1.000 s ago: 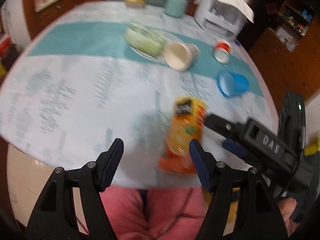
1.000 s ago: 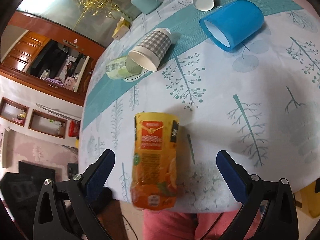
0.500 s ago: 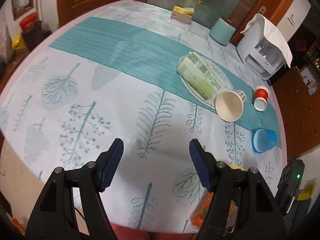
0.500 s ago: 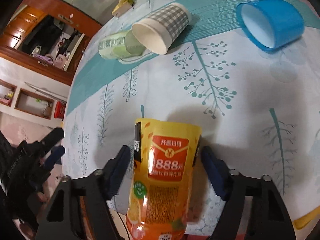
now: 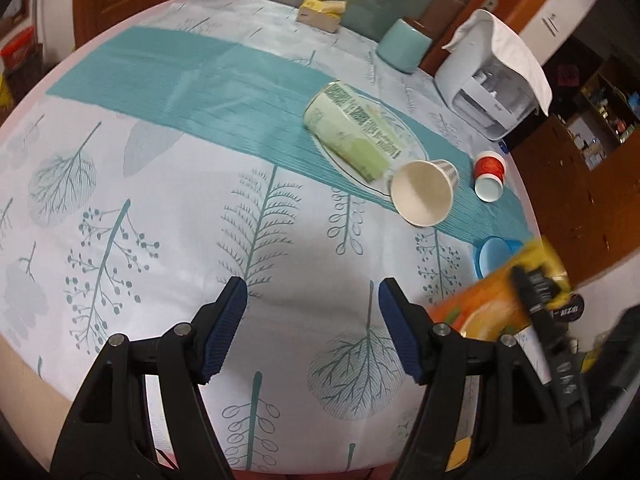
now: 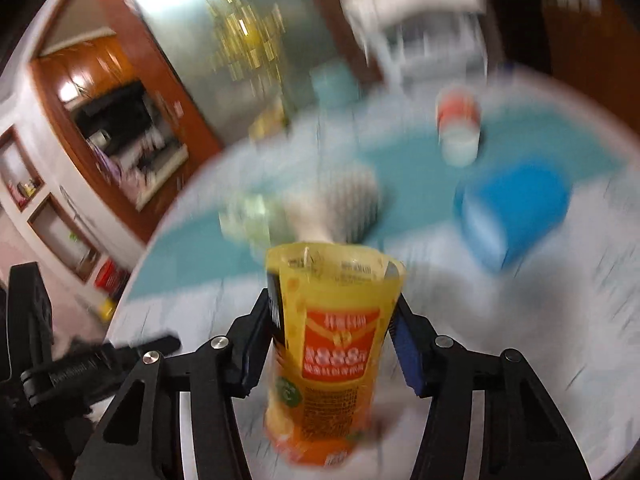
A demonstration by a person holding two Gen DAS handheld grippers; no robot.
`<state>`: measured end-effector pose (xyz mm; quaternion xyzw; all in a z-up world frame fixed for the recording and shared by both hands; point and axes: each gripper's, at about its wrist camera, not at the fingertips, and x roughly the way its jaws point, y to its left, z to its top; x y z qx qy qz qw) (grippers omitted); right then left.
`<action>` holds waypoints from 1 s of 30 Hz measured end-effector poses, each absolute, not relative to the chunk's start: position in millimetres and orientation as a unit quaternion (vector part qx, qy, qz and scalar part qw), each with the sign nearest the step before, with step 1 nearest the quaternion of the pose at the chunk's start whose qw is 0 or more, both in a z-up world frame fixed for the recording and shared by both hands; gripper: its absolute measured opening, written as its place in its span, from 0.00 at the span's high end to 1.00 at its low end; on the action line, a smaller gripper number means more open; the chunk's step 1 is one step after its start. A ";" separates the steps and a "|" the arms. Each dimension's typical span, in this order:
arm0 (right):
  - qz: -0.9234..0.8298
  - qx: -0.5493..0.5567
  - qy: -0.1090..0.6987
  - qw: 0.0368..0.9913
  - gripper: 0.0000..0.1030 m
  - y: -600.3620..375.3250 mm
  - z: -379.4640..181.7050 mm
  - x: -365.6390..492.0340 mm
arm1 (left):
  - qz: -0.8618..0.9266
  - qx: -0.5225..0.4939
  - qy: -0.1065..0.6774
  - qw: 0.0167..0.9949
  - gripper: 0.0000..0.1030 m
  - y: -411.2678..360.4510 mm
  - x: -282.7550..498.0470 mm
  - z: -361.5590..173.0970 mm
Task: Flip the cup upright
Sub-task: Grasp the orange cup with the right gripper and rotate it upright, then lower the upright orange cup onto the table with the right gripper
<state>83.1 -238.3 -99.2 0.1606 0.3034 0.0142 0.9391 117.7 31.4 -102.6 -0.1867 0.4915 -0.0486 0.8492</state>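
Note:
My right gripper (image 6: 334, 332) is shut on a tall orange-and-yellow cup (image 6: 326, 356), pads on both its sides. The cup is lifted off the table and tilted, its open yellow rim pointing away from the camera. In the left wrist view the same cup (image 5: 500, 304) shows blurred at the right edge, held by the right gripper's black finger (image 5: 536, 300). My left gripper (image 5: 314, 326) is open and empty above the tablecloth near the table's front edge.
On the round table (image 5: 120, 200) a checked paper cup (image 5: 426, 192) lies on its side against a plate with a green carton (image 5: 356, 132). A blue cup (image 5: 494, 254) and a red-and-white cup (image 5: 489, 174) also lie tipped. A white appliance (image 5: 496, 88) stands at the back right.
My right gripper has closed on the orange cup, lifted it off the table and is swinging it; the view is motion-blurred. My left gripper has stayed open and shifted slightly.

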 end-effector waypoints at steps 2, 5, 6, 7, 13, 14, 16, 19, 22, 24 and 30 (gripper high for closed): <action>0.005 0.134 0.242 0.961 0.48 -236.9 -87.0 67.4 | -0.052 -0.196 0.491 0.847 0.36 32.3 115.6 -101.2; -0.009 0.075 0.182 0.980 0.48 -227.6 -80.0 48.0 | -0.044 -0.218 0.495 0.840 0.36 40.8 113.0 -103.2; -0.017 0.054 0.179 0.982 0.48 -223.2 -78.7 44.8 | -0.039 -0.221 0.496 0.839 0.36 43.3 112.6 -104.4; -0.020 0.033 0.181 0.983 0.48 -218.1 -78.9 43.9 | -0.032 -0.221 0.496 0.839 0.36 45.8 112.4 -105.3; 0.010 -0.002 0.201 0.980 0.48 -196.7 -91.3 39.8 | -0.011 -0.224 0.493 0.840 0.36 58.5 109.4 -107.4; 0.014 -0.004 0.203 0.979 0.48 -194.6 -93.2 40.3 | -0.010 -0.223 0.493 0.841 0.36 59.1 109.1 -107.1; 0.019 -0.010 0.206 0.978 0.48 -185.8 -96.3 42.0 | -0.009 -0.220 0.492 0.842 0.36 59.1 108.9 -106.2; 0.028 -0.018 0.203 0.979 0.48 -174.3 -97.5 32.1 | -0.012 -0.221 0.491 0.842 0.36 58.7 108.0 -104.8; 0.036 -0.023 0.203 0.978 0.48 -165.1 -97.3 25.3 | -0.019 -0.221 0.493 0.841 0.36 57.0 107.8 -104.9; 0.038 -0.021 0.206 0.978 0.48 -161.6 -97.8 25.4 | -0.020 -0.219 0.494 0.841 0.36 56.3 107.4 -104.8; 0.043 -0.015 0.222 0.974 0.48 -156.6 -106.2 25.8 | -0.021 -0.217 0.494 0.842 0.36 54.6 106.4 -105.1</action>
